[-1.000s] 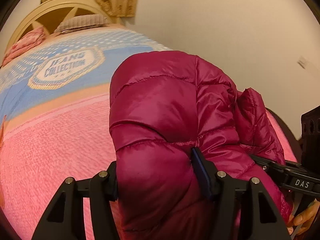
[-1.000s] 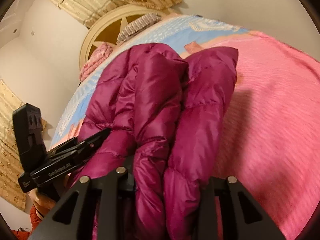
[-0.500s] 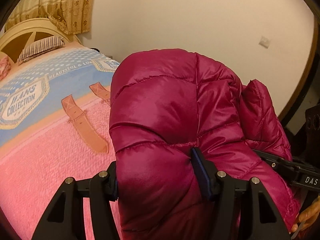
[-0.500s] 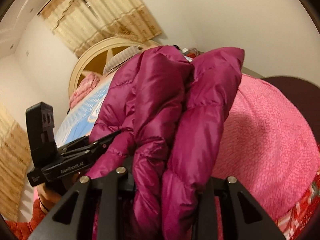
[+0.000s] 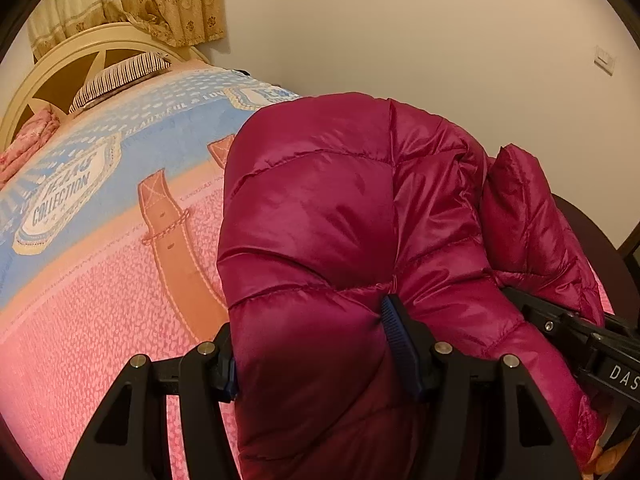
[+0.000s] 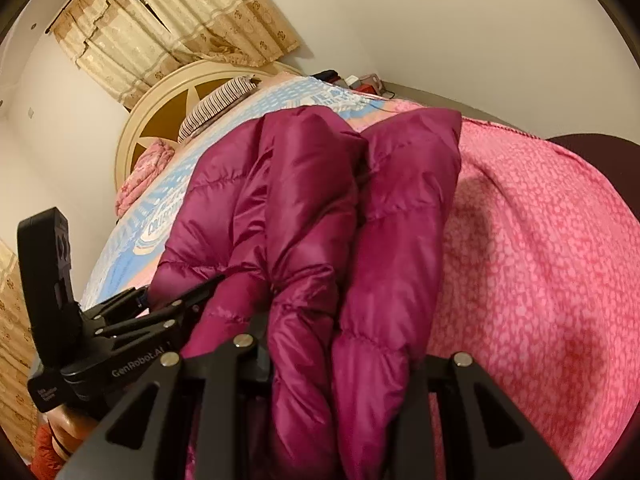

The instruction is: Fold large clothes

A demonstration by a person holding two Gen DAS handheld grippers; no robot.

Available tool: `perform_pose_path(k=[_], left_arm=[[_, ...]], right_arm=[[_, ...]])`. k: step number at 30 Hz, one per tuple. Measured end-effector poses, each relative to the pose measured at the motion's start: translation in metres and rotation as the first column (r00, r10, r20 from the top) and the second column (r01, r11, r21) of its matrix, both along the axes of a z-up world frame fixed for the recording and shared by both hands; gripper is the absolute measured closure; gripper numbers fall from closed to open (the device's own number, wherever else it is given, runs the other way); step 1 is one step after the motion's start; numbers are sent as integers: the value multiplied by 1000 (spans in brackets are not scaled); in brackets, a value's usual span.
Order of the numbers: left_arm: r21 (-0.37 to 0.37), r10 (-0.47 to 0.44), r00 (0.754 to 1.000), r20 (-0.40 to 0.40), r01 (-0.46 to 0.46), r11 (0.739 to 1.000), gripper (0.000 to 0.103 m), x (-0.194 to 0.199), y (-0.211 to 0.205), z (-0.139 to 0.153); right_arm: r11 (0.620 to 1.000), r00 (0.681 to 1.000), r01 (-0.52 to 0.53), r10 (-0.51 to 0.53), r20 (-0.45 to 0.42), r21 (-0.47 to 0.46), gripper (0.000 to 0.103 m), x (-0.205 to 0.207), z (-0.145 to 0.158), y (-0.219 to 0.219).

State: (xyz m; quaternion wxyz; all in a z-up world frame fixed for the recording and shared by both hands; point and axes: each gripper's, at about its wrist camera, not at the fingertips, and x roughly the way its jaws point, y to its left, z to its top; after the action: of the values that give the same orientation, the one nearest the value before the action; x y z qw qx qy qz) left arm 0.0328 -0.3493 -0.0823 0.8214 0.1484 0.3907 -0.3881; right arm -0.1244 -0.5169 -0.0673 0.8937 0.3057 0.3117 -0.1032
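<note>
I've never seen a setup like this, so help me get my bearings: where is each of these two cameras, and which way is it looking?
Left wrist view: sits behind the left tongs, looking along them over the bed toward the headboard; both fingers pinch the magenta puffer jacket.
Right wrist view: sits behind the right tongs, facing the same headboard, also gripping the jacket.
Shared: jacket, bed, curtain, and each view catches the other tongs.

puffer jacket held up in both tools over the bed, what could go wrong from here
1. The puffer jacket is slick and puffy; the left tool pinches only one bunched fold, so it might slide out.
2. The right tool holds several layers at once; one could drop free and spoil the fold.
3. It hangs near the edge of the pink bedspread, so it may land partly off the bed.
</note>
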Motion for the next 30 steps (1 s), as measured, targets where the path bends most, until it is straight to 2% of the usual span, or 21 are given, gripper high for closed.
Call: perform_pose_path(k=[4,9,14,17,20,22,25,30], left_arm=[[0,-1,1000,17,1,1000,42,-1,-4,-3],[-2,-2,1000,9,2,1000,42,-8,-6,-2],[-46,-9,1000,-10,9,999,42,-10,3,8],[-116,-18,999,-36,14,993,42,-13,19,20],[-180,-31,999,-35,25,983,42,-17,33,40],[-232,-36,999,-8,33,972,42,-23,44,63],[-309,-39,998,45,51,950,42,-32,59,103],[-415,-42,990,138,96,905,42,-55,83,178]], right_arm=[[999,999,11,-12,31,42,73,-20,-8,3],[998,999,18,-20,35,64,73,-25,-13,0],[1000,998,-9,11,59,-30,74,-31,3,13],[996,996,-14,22,83,-93,75,-42,20,28],[989,991,-16,34,126,-149,75,-54,46,44],[984,987,-16,44,155,-180,75,-61,63,52],[969,973,-16,72,220,-247,75,-77,107,68],[925,952,-13,128,279,-379,75,-106,185,98]])
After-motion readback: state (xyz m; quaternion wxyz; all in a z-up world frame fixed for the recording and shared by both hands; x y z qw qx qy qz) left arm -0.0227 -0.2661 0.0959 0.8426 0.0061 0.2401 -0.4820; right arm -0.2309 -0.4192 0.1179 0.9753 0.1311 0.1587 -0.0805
